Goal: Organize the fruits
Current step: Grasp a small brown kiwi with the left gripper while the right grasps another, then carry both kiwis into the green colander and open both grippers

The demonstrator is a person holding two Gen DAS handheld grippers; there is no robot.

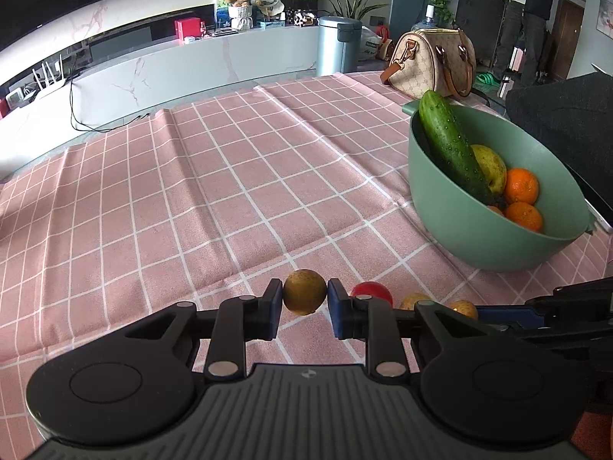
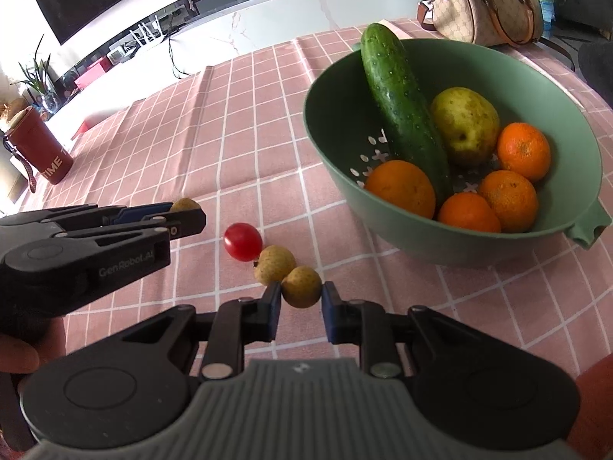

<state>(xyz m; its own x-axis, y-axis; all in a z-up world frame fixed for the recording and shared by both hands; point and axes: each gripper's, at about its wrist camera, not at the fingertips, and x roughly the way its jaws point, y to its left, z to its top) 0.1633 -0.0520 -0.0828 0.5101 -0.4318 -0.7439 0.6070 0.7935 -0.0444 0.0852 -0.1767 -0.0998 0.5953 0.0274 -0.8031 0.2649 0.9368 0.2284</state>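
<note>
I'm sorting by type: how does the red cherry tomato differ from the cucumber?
The small round glossy red cherry tomato lies on the pink checked tablecloth; the long bumpy dark green cucumber leans in the green plastic colander bowl, one end above its rim. The tomato touches a small yellow-brown fruit; the cucumber rests among oranges. Neither is in a claw.

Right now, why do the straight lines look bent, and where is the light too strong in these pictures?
Left wrist view: the fisheye lens bows the long white marble counter and the pink checked tablecloth, where soft shadows cross. Right wrist view: daylight washes the counter white, and the shiny dark green cucumber shows glare.
</note>
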